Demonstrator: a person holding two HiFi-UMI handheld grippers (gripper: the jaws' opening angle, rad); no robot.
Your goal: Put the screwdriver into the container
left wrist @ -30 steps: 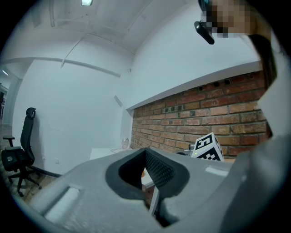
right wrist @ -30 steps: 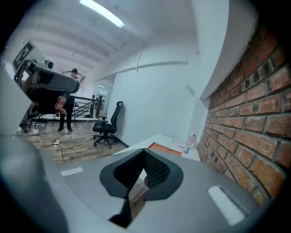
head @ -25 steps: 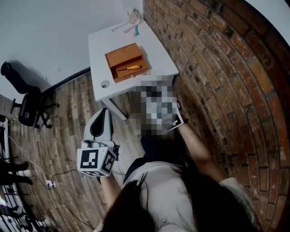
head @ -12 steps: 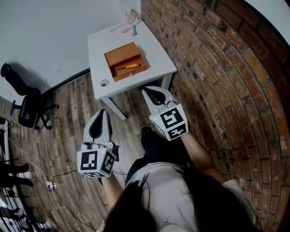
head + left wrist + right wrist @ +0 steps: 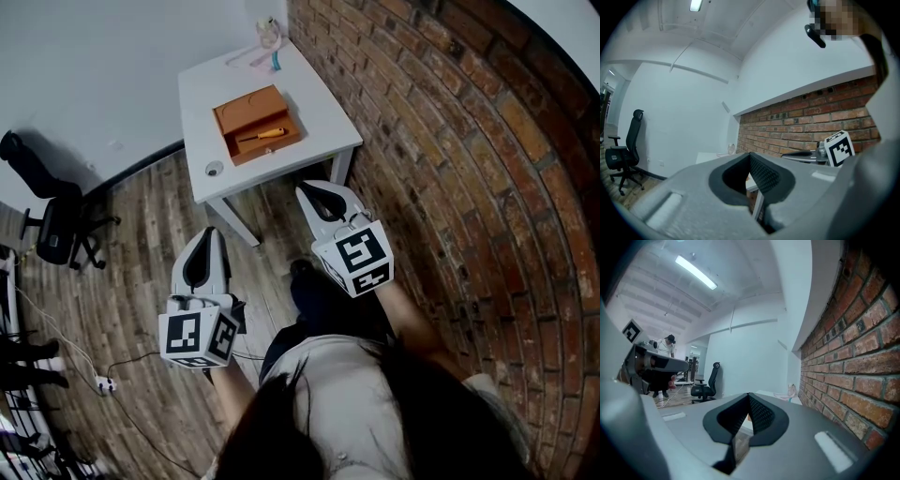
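1. Head view: The screwdriver lay inside the orange container on the white counter, well apart from both of your tools. Your left gripper and right gripper hung below the counter's near edge, over the wooden floor. The job looked done to me, so the main risk was reaching back in. A needless reach could have shoved the container toward the edge. It could also have knocked the small round object off its corner.

2. Left gripper view: Your fingers were pressed together with nothing between them. The right gripper's marker cube showed just beside you on the right. Bringing your hands inward without looking could have clashed the two tools. Shut like that, the fingers would only have pushed anything they met, not gripped it.

3. Right gripper view: These fingers were also together and empty. The counter's edge sat beyond the tips. The brick wall ran close along your right, so a wide swing that way could have scraped the tool against it.
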